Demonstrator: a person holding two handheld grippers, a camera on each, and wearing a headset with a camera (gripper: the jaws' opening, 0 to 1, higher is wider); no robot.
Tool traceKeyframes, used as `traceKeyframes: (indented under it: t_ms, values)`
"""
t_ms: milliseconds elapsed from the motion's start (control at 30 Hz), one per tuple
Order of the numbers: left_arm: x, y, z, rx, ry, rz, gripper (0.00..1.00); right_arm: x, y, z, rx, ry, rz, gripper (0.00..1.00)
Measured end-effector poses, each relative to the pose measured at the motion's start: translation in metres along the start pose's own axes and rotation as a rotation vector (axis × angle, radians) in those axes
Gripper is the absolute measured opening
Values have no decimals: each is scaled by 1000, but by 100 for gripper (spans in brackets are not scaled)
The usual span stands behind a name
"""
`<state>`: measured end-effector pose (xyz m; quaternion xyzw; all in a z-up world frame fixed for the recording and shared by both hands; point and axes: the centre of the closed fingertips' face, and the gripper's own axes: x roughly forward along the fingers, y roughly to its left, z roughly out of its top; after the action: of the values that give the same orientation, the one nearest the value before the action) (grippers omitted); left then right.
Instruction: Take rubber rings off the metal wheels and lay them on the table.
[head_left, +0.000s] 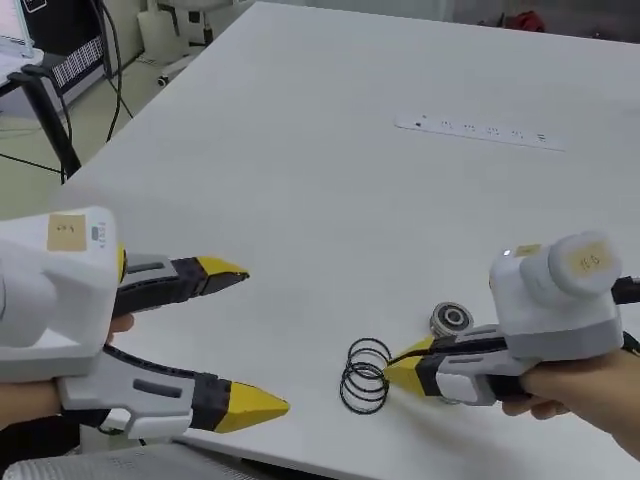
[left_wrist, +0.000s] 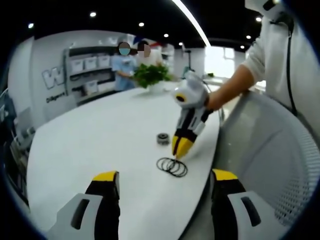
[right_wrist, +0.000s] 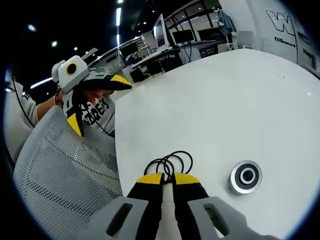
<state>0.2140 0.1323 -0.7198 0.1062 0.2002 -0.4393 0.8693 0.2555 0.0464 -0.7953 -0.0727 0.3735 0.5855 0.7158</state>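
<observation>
Several black rubber rings (head_left: 364, 376) (left_wrist: 172, 166) (right_wrist: 169, 161) lie overlapping on the white table (head_left: 300, 180), near its front edge. A bare metal wheel (head_left: 451, 319) (left_wrist: 162, 138) (right_wrist: 245, 176) lies flat just beyond them. My right gripper (head_left: 386, 373) (right_wrist: 168, 178) (left_wrist: 181, 148) rests low on the table, its yellow tips shut together, and the nearest ring's edge runs in between them. To the left, my left gripper (head_left: 245, 337) (left_wrist: 165, 175) (right_wrist: 100, 105) hangs wide open and holds nothing, a hand's width from the rings.
A white power strip (head_left: 480, 130) lies far back on the table. A grey mesh chair (right_wrist: 65, 175) (left_wrist: 280, 150) stands against the near table edge. A potted plant (left_wrist: 150, 75) stands at the table's far end, with people behind it.
</observation>
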Motion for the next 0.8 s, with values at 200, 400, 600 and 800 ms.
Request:
traceKeyframes:
  t_ms: [200, 400, 600, 800]
  values:
    - [0, -2, 1, 2, -1, -5, 75, -13, 1, 8, -6, -37, -4, 5]
    - [3, -5, 6, -1, -14, -12, 75, -33, 11, 18, -44, -77, 31, 10]
    - [4, -7, 9, -1, -19, -16, 76, -55, 11, 24, -83, -122, 24, 22]
    - [4, -5, 11, -8, -20, -12, 77, -77, 7, 27, -76, -167, 5, 30]
